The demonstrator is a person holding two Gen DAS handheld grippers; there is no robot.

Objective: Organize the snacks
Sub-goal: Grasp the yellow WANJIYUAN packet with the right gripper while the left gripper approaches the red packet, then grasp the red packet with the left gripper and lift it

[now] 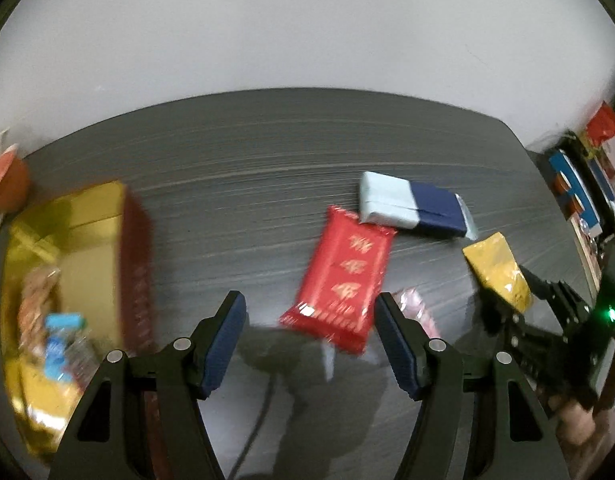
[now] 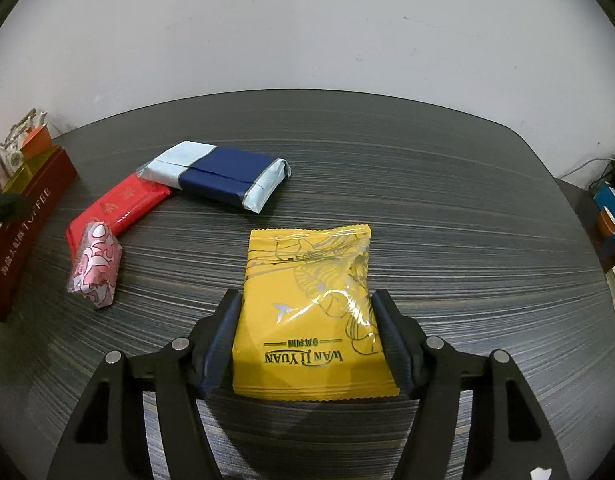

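My right gripper is shut on a yellow snack packet; its blue pads press on the two long edges, low over the dark table. In the left wrist view the same yellow packet sits in the right gripper at the right. My left gripper is open and holds nothing, just short of a red packet. A pink patterned packet lies against the red one. A light-blue and navy packet lies behind them. The gold-lined red box at the left holds several snacks.
An orange item stands behind the box at the table's far left. Coloured boxes and a cable lie beyond the table's right edge. A white wall rises behind the table.
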